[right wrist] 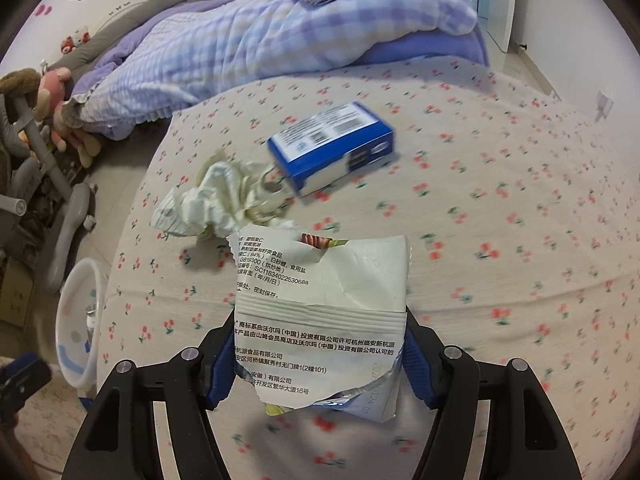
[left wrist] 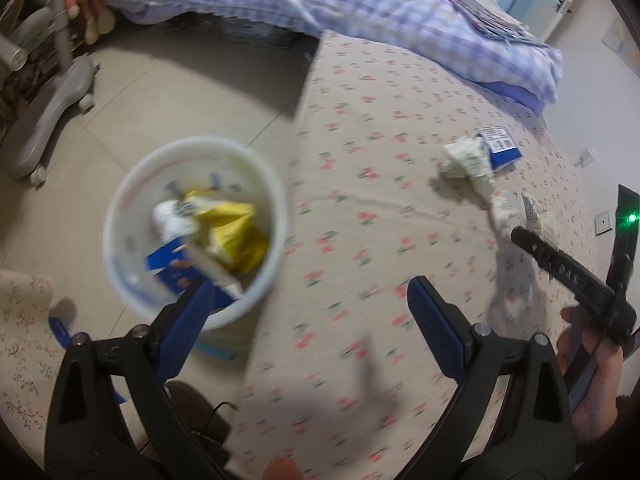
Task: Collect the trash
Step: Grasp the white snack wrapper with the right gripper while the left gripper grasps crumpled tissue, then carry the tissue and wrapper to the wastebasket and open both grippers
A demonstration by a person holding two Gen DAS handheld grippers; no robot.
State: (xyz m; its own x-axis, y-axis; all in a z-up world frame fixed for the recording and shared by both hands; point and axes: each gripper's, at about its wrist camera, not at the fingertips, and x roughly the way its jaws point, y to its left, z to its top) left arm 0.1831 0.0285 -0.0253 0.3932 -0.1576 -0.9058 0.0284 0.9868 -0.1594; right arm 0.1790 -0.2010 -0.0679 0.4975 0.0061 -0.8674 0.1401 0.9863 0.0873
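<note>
Torn white snack wrapper (right wrist: 320,312), black printed text, crumpled silver-lined lower edge

Clearance: bed top and bin mouth.
Bedsheet (right wrist: 500,208) lies mostly bare right of box (right wrist: 332,148) and crumpled paper (right wrist: 216,200), which touch mid-bed. Folded quilt (right wrist: 248,40) blocks the far side. Bin (left wrist: 196,232), on the floor against the bed edge, is part-filled, mouth unobstructed.
</note>
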